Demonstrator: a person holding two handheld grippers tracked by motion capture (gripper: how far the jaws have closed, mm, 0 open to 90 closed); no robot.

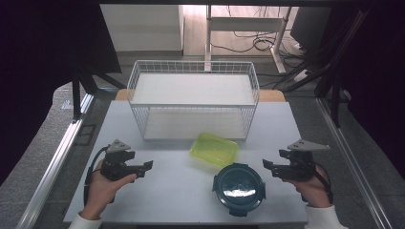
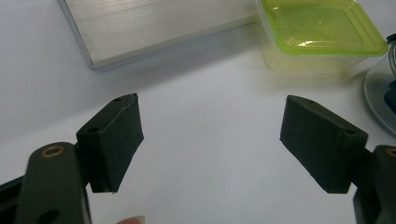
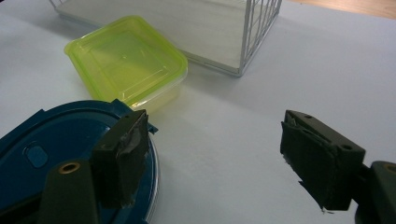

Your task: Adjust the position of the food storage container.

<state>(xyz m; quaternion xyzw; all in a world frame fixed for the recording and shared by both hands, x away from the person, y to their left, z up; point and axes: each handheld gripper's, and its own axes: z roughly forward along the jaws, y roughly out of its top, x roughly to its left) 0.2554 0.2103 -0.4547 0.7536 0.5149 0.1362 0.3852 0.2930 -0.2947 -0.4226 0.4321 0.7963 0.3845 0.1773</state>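
Round blue-lidded container point(image 1: 238, 187) and green-lidded square box point(image 1: 215, 149), those are the pieces in play, and neither has been picked up. Starting at the left: the left gripper point(image 1: 147, 166) hangs just above the white table point(image 1: 181, 191), held in the person's left hand point(image 1: 102, 188), its jaws spread wide with nothing between them. From the left gripper view you look across bare tabletop to the green-lidded square box point(image 2: 322, 32) up ahead, well apart from the pads.

Moving to the middle, the green box sits just in front of the wire basket rack point(image 1: 193, 98), close to its lower shelf, lid on. The round container sits nearer the person, just beside the green box, its lid clipped down by the look of it. Both rack shelves look bare.

Over on the right, the right gripper point(image 1: 265, 165) points in toward the round container, near its rim but apart from it in the high view. Jaws parted here too, gripping nothing; in the right gripper view one jaw overlaps the blue lid point(image 3: 56, 154), though I can't tell if it touches.

My read: the job has barely begun. If the containers are bound for the rack, all of the grasping, lifting and placing remains to be done.
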